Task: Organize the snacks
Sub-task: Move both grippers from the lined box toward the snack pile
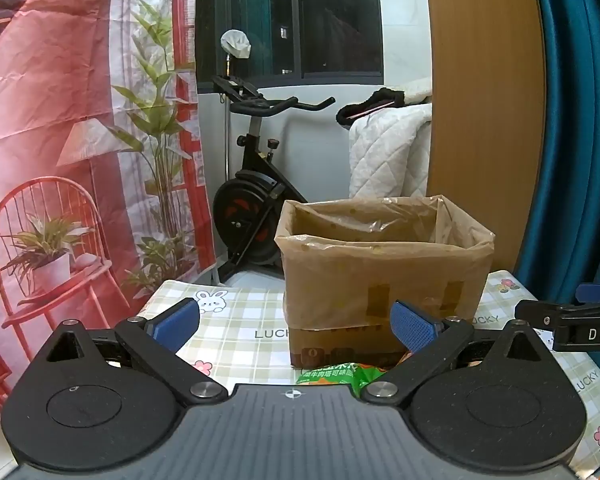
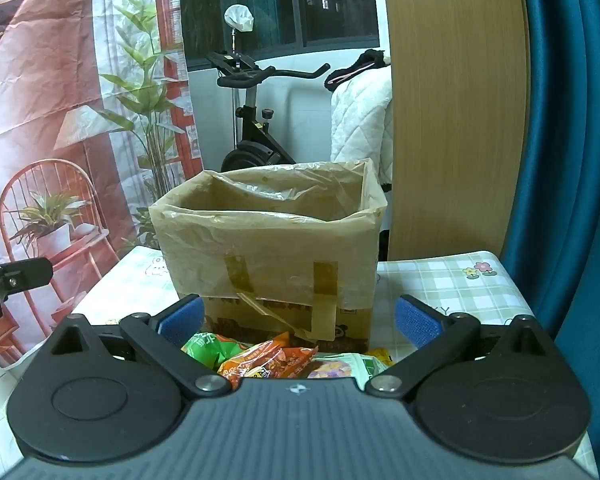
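Wide-open left hand-held gripper (image 1: 296, 326) before lined cardboard box (image 1: 384, 276), green snack packet (image 1: 336, 374) beneath.

Surface (image 2: 460, 280): I am seeing it wearing a green-checked cloth with bunny and flower prints. I am finding, lying on it: one cardboard box (image 2: 268, 256), plastic-lined, standing upright; just before it, snack packets, green (image 2: 204, 350), orange (image 2: 268, 360), pale (image 2: 340, 366).

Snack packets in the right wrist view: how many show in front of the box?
4, possibly more hidden under the tongs: green packet leftmost, orange packet centre, pale packet right of it, yellow packet at the far right.
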Action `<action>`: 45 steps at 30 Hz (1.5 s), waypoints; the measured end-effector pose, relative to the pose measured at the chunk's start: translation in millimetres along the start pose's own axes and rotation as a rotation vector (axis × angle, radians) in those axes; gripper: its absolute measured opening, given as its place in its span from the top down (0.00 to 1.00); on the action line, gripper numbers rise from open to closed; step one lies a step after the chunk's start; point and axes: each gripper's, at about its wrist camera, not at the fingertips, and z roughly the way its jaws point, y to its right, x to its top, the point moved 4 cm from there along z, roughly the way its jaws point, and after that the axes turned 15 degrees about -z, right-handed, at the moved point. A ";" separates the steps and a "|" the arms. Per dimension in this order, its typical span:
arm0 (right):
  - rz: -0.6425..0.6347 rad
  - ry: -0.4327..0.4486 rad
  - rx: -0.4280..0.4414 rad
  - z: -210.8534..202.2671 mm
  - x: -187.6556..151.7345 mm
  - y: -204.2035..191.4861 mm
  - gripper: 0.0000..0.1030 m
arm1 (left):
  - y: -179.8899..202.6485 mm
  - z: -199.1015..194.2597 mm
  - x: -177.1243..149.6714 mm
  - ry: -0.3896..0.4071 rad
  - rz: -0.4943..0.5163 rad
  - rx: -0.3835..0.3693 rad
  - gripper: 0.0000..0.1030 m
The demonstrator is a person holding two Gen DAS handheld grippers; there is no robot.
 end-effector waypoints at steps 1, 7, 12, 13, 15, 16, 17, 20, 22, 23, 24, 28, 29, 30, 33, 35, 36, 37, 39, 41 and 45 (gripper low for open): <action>0.000 -0.001 0.000 0.6 0.1 0.4 0.00 | 0.2 0.0 -0.2 0.000 0.000 0.001 0.01; 0.001 -0.003 -0.001 1.2 -0.4 0.9 0.00 | 1.4 -1.0 1.0 0.000 -0.005 0.004 0.01; 0.002 -0.003 0.000 1.4 -0.9 0.8 0.00 | 2.4 0.5 -2.5 -0.002 -0.006 0.004 0.01; 0.003 -0.005 -0.001 1.9 -1.1 1.4 0.00 | 0.4 1.5 -3.1 -0.001 0.008 0.010 0.01; 0.004 -0.005 -0.002 2.5 -2.3 1.5 0.00 | 0.6 0.2 -3.7 0.000 0.005 0.013 0.01; 0.003 -0.006 -0.002 2.7 -2.4 1.7 0.00 | -3.5 0.3 -2.5 -0.001 0.008 0.013 0.01; 0.004 -0.006 -0.002 2.6 -2.3 1.6 0.00 | -3.5 1.0 -2.4 -0.002 0.007 0.014 0.01; 0.003 -0.006 -0.001 2.7 -2.2 1.5 0.00 | -4.3 1.3 -2.8 -0.006 0.006 0.017 0.01; 0.003 -0.006 -0.001 3.3 -2.7 2.0 0.00 | -4.6 1.0 -2.6 0.004 0.001 0.012 0.01; 0.003 -0.006 -0.001 2.7 -2.1 1.5 0.00 | -4.7 0.9 -2.3 0.008 -0.006 0.007 0.01; 0.003 -0.007 -0.001 2.6 -2.1 1.4 0.00 | -4.5 0.8 -2.5 0.008 -0.003 0.008 0.01; 0.003 -0.006 -0.002 2.7 -2.2 1.3 0.00 | -4.0 1.1 -2.8 0.007 0.002 0.015 0.01; 0.003 -0.007 -0.002 2.8 -2.1 1.3 0.00 | -4.5 1.3 -2.7 0.006 0.003 0.018 0.01; 0.003 -0.007 -0.003 2.7 -2.0 1.3 0.00 | -4.8 1.7 -2.3 0.005 0.005 0.023 0.01; 0.003 -0.006 -0.002 3.8 -3.8 2.1 0.00 | -6.7 1.9 -0.7 0.022 -0.001 0.035 0.01; 0.003 -0.007 -0.003 4.2 -4.5 2.2 0.00 | -9.2 2.6 0.8 0.023 -0.027 0.027 0.01; 0.004 -0.007 -0.003 4.2 -4.5 2.3 0.00 | -10.8 3.5 0.8 0.006 -0.053 0.017 0.01; 0.004 -0.007 -0.003 4.3 -4.8 2.4 0.00 | -13.2 4.1 1.0 0.000 -0.079 0.007 0.01; 0.003 -0.006 -0.004 4.1 -4.2 2.3 0.00 | -16.2 5.5 -0.5 -0.022 -0.103 0.002 0.01; 0.009 -0.004 -0.007 6.1 -7.6 4.0 0.00 | -18.9 8.6 -4.8 -0.052 -0.103 0.005 0.01; 0.026 -0.003 0.005 11.4 -18.4 4.2 0.00 | -25.2 17.4 -11.4 -0.090 -0.153 -0.010 0.01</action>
